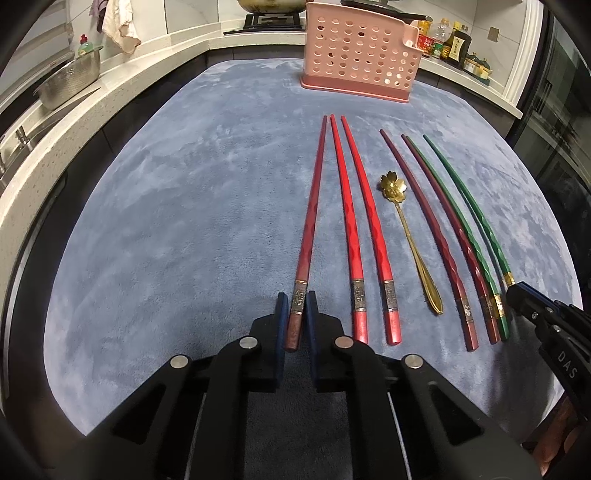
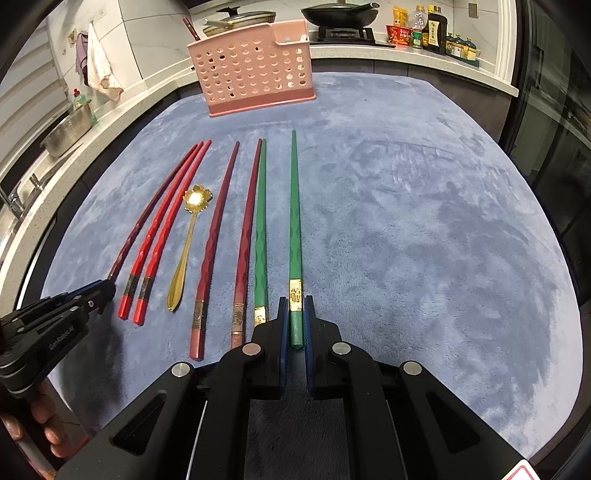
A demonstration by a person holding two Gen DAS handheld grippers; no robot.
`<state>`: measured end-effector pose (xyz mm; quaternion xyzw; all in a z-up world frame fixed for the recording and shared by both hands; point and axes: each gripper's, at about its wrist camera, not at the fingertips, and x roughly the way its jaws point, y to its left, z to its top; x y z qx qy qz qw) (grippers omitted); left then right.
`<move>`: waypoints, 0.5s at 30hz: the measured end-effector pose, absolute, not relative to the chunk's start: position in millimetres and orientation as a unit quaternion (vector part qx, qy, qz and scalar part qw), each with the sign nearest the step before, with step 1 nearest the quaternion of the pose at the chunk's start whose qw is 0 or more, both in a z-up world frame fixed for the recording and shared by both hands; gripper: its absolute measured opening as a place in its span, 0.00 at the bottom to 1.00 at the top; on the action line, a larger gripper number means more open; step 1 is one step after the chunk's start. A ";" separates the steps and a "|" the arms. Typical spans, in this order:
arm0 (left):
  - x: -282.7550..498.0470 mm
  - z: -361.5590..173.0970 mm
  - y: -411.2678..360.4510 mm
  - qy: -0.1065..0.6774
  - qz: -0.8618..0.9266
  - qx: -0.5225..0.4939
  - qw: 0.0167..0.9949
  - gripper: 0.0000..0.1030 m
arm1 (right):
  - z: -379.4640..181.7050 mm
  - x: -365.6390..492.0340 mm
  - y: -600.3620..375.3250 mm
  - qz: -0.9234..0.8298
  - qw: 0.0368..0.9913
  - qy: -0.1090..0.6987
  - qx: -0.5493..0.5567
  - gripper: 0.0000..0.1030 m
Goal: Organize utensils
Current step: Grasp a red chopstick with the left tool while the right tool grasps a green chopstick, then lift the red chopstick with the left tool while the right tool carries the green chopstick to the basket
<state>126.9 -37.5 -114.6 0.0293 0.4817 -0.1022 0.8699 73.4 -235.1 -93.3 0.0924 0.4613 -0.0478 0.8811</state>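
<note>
Several chopsticks and a gold flower spoon [image 1: 402, 229] lie in a row on the blue-grey mat [image 1: 184, 221]. My left gripper [image 1: 297, 306] is shut on the near end of the leftmost dark red chopstick [image 1: 312, 206]. Two bright red chopsticks [image 1: 354, 221] lie beside it. My right gripper [image 2: 295, 310] is shut on the near end of the rightmost green chopstick [image 2: 294, 221]. A second green chopstick [image 2: 260, 229], two maroon chopsticks [image 2: 218, 229] and the spoon [image 2: 188, 236] lie to its left. The pink perforated utensil holder [image 1: 360, 55] stands at the far end of the mat.
The right gripper shows at the right edge of the left wrist view [image 1: 524, 299]. The left gripper shows at the left edge of the right wrist view [image 2: 92, 295]. A steel colander [image 1: 70, 81], a stove with pans [image 2: 340, 18] and sauce bottles [image 2: 432, 33] stand on the counter.
</note>
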 end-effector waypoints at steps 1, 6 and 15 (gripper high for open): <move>126.5 -113.6 -37.6 0.481 -0.101 0.029 0.870 0.09 | -90.9 71.5 -234.7 -0.047 0.882 0.459 0.093 0.07; 124.9 -103.6 -37.7 0.473 -0.103 0.029 0.875 0.08 | -76.6 67.8 -236.9 -0.048 0.889 0.446 0.096 0.07; 124.7 -71.2 -32.6 0.452 -0.106 0.015 0.886 0.07 | -37.9 61.6 -244.4 -0.051 0.905 0.409 0.110 0.07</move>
